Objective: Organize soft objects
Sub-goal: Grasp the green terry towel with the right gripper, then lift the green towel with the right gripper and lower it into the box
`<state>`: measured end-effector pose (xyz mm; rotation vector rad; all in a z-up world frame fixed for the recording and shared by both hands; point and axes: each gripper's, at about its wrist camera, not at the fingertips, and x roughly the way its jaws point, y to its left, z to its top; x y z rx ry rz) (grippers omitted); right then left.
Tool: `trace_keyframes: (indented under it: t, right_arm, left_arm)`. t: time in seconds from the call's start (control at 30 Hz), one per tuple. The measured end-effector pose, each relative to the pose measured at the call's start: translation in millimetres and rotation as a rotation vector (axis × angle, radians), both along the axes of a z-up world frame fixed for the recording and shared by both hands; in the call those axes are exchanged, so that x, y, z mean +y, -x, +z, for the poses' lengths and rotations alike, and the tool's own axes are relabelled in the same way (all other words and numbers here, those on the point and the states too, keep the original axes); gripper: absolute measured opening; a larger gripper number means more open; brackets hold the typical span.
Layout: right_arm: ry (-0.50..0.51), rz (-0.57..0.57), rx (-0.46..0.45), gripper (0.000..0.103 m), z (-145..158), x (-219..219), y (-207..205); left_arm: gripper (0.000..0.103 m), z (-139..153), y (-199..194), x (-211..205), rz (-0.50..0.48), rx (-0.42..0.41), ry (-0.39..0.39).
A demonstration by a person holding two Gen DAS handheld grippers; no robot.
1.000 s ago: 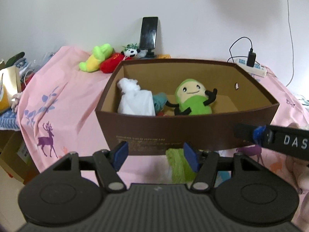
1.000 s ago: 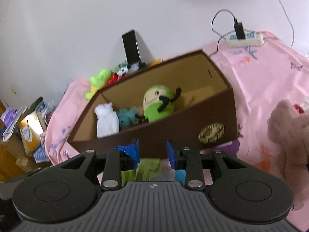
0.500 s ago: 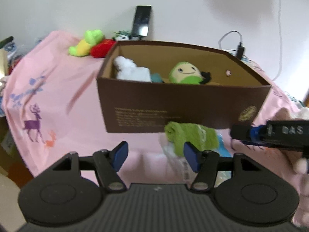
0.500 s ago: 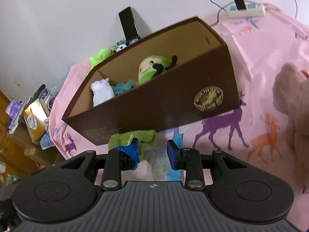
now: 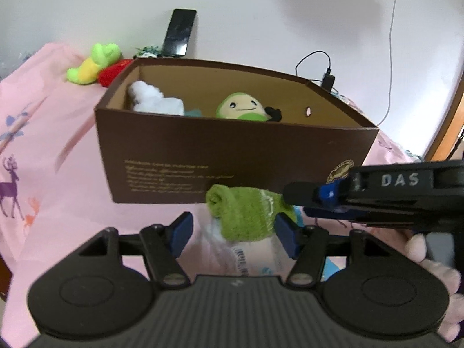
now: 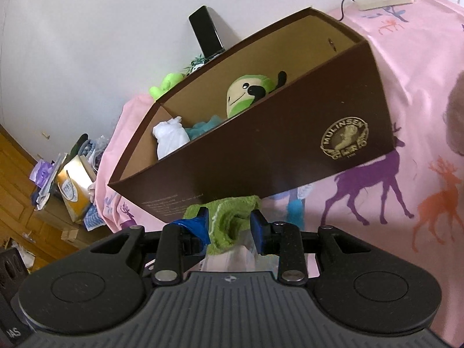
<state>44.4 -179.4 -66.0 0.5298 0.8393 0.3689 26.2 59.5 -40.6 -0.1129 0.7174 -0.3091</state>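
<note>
Your right gripper (image 6: 229, 227) straddling the green towel (image 6: 232, 217) unclamped, left gripper (image 5: 233, 232) spread apart, brown box (image 6: 290, 150) reading "MULINSEN", "DAS" showing on right gripper.

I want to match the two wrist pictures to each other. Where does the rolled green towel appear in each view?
Left wrist: the green towel is low at centre, before the brown box, between the open left gripper fingers; the right gripper reaches it from the right.
Right wrist: the towel is low at centre, between the right gripper fingers.
Shared landmark: the green smiling plush in the box.
</note>
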Motion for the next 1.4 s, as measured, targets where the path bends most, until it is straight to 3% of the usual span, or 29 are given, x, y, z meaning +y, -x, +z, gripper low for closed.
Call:
trace_keyframes:
  t: [0.2, 0.33, 0.47, 0.87, 1.4]
  right_arm:
    - [0.003, 0.019, 0.005, 0.014, -10.0, 6.0, -9.0]
    - [-0.003, 0.040, 0.008, 0.013, -14.4, 8.5, -13.9]
    - [-0.009, 0.051, 0.010, 0.013, -17.9, 8.7, -17.4]
    - [-0.052, 0.057, -0.016, 0.011, -12.6, -0.7, -10.3]
    - [-0.060, 0.052, -0.195, 0.011, 51.6, -25.1, 24.5]
  left_arm:
    - [0.047, -8.9, -12.3, 0.9, -0.028, 0.030, 0.050]
    - [0.028, -14.0, -16.0, 0.4, -0.049, 0.037, 0.073]
    - [0.022, -17.9, -17.2, -3.4, -0.057, 0.026, 0.065]
    - [0.019, -7.0, -7.1, -16.1, -0.089, -0.022, 0.031]
    - [0.019, 60.0, 29.9, -33.5, -0.167, -0.190, 0.028]
